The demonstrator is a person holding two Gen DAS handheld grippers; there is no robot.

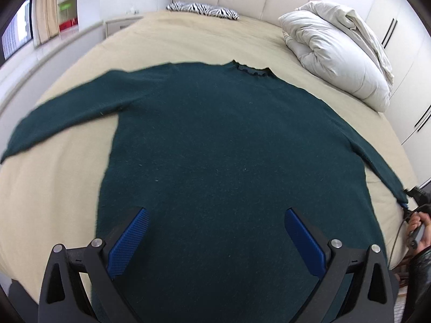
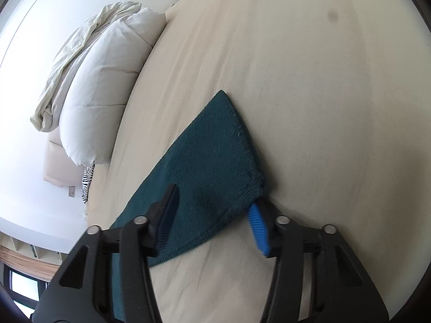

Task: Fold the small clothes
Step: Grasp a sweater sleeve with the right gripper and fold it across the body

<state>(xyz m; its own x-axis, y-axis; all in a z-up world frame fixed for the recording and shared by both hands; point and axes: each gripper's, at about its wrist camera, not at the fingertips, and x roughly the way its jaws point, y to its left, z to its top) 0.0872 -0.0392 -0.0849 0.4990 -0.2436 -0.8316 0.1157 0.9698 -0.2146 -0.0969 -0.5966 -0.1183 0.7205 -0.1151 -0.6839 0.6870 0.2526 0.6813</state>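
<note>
A dark green sweater [image 1: 215, 134] lies flat and face-up on the beige bed [image 1: 54, 188], both sleeves spread out sideways and the collar at the far side. My left gripper [image 1: 215, 211] hovers open over the lower body of the sweater, with nothing between its blue pads. In the right wrist view the sweater's right sleeve cuff [image 2: 215, 148] lies between the fingers of my right gripper [image 2: 214, 197]. One finger rests over the sleeve and the blue pad [image 2: 258, 228] sits at the cuff's corner. A wide gap remains between the pads.
A folded white duvet [image 1: 336, 53] sits at the bed's far right corner, also in the right wrist view as a duvet [image 2: 94, 94]. A zebra-print pillow [image 1: 202, 9] lies by the headboard. A person's hand [image 1: 423, 228] shows at the right edge. White wardrobe doors stand beyond.
</note>
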